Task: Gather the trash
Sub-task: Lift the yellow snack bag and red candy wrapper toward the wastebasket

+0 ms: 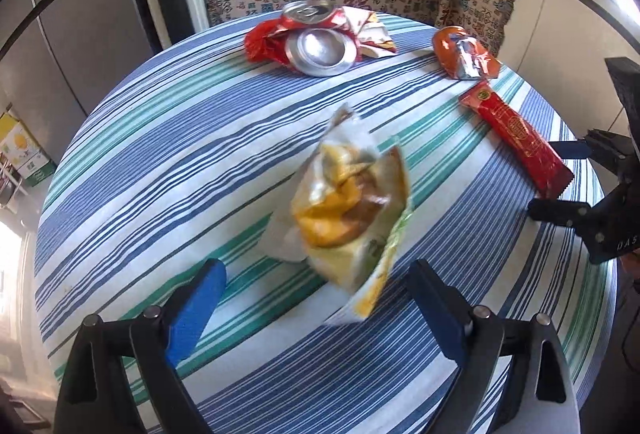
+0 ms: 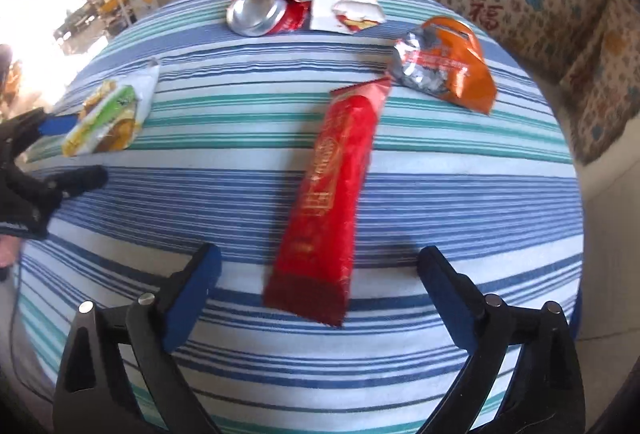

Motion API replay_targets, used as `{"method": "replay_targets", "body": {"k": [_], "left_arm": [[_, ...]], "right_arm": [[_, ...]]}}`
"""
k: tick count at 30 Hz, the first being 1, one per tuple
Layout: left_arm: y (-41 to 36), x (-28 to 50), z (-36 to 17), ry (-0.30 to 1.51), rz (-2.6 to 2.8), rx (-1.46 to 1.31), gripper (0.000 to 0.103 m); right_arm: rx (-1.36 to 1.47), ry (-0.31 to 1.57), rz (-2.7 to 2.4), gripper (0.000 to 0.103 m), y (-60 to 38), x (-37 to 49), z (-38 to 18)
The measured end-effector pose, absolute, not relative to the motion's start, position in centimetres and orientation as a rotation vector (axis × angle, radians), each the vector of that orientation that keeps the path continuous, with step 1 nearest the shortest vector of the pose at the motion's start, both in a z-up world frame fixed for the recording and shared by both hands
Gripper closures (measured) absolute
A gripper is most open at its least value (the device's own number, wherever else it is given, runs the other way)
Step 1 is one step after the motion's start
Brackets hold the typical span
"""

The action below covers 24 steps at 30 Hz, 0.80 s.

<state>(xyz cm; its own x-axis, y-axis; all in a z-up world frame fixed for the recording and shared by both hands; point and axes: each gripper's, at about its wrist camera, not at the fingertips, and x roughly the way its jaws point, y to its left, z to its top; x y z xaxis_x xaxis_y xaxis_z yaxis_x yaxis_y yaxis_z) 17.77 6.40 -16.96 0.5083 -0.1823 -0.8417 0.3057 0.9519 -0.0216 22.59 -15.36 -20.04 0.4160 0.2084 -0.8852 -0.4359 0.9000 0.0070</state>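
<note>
Since every piece of litter seen here lies loose on the surface (image 2: 400, 194), collection looks barely begun, in my judgement; no bin or bag is in view, so what, if anything, is already gathered can't be told.

Left hand-held gripper (image 1: 316, 290): jaws spread wide, nothing pinched, approx. straddling the near end of the yellow-green snack wrapper (image 1: 348, 210), which sits mid-surface. Pads appear clear of it; contact can't be confirmed owing to blur.

Right hand-held gripper (image 2: 320, 274): jaws likewise spread, empty, either side of the near end of the red sachet (image 2: 332, 190), which lies lengthwise pointing away toward the far side.

Left to collect, per both views:
- yellow-green snack wrapper, crinkled glossy film w/ white inner face, torn open;
- red sachet, long, flat, smooth foil-type film, serrated end seal;
- orange foil packet (image 2: 444, 66), far right, crumpled, silver lining exposed;
- crushed drinks can (image 2: 260, 6), far side, thin aluminium, flattened, shiny base turned this way;
- torn white-and-red paper wrapper (image 2: 344, 2), just right of the can.

Surface is round, covered w/ a woven cloth in blue, teal and white stripes; matt, slightly soft-looking. Thin films may slide or fold when pinched flat against it.
</note>
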Motion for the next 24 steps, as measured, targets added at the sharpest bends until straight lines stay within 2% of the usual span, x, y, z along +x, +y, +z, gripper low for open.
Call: {"method": "replay_targets", "body": {"k": [4, 6, 8, 10, 15, 16, 17, 18, 19, 20, 21, 22, 24], "left_arm": [[5.5, 19.3, -17.0, 0.988, -0.292, 0.129, 0.009], [5.4, 19.9, -17.0, 0.989, -0.289, 0.128, 0.009], [5.3, 20.1, -17.0, 0.991, -0.290, 0.129, 0.009], [5.4, 20.1, -17.0, 0.998, -0.288, 0.129, 0.009], [6.3, 19.7, -15.5, 0.952, -0.290, 0.081, 0.009], [6.6, 19.7, -15.2, 0.942, -0.300, 0.054, 0.010], [6.8, 19.8, -15.0, 0.936, -0.304, 0.031, 0.010], [6.9, 19.8, -14.8, 0.929, -0.304, 0.020, 0.011], [7.0, 19.8, -14.7, 0.921, -0.306, 0.013, 0.025], [7.2, 19.7, -14.6, 0.920, -0.314, 0.007, 0.046], [7.3, 19.6, -14.5, 0.921, -0.332, -0.010, 0.054], [7.4, 19.6, -14.5, 0.924, -0.331, -0.022, 0.056], [7.5, 19.6, -14.4, 0.924, -0.336, -0.043, 0.072]], "right_arm": [[-0.266, 1.130, 0.420, 0.007, -14.2, 25.7, -20.1], [-0.273, 1.164, 0.416, 0.013, -13.9, 27.0, -20.0], [-0.275, 1.194, 0.407, 0.035, -14.0, 27.7, -19.3], [-0.262, 1.224, 0.409, 0.050, -14.5, 28.0, -18.5], [-0.176, 1.213, 0.441, 0.051, -15.6, 27.2, -16.8], [-0.176, 1.227, 0.449, 0.057, -15.6, 27.3, -17.2], [-0.174, 1.242, 0.453, 0.076, -15.6, 27.4, -17.6], [-0.167, 1.236, 0.445, 0.083, -15.7, 27.2, -17.7], [-0.148, 1.216, 0.437, 0.088, -16.0, 26.9, -17.4], [-0.124, 1.195, 0.433, 0.089, -16.4, 26.7, -17.0], [-0.112, 1.178, 0.433, 0.089, -16.6, 25.9, -16.5], [-0.097, 1.158, 0.439, 0.090, -17.0, 25.5, -15.9], [-0.082, 1.137, 0.444, 0.090, -17.4, 24.6, -15.1]]}}
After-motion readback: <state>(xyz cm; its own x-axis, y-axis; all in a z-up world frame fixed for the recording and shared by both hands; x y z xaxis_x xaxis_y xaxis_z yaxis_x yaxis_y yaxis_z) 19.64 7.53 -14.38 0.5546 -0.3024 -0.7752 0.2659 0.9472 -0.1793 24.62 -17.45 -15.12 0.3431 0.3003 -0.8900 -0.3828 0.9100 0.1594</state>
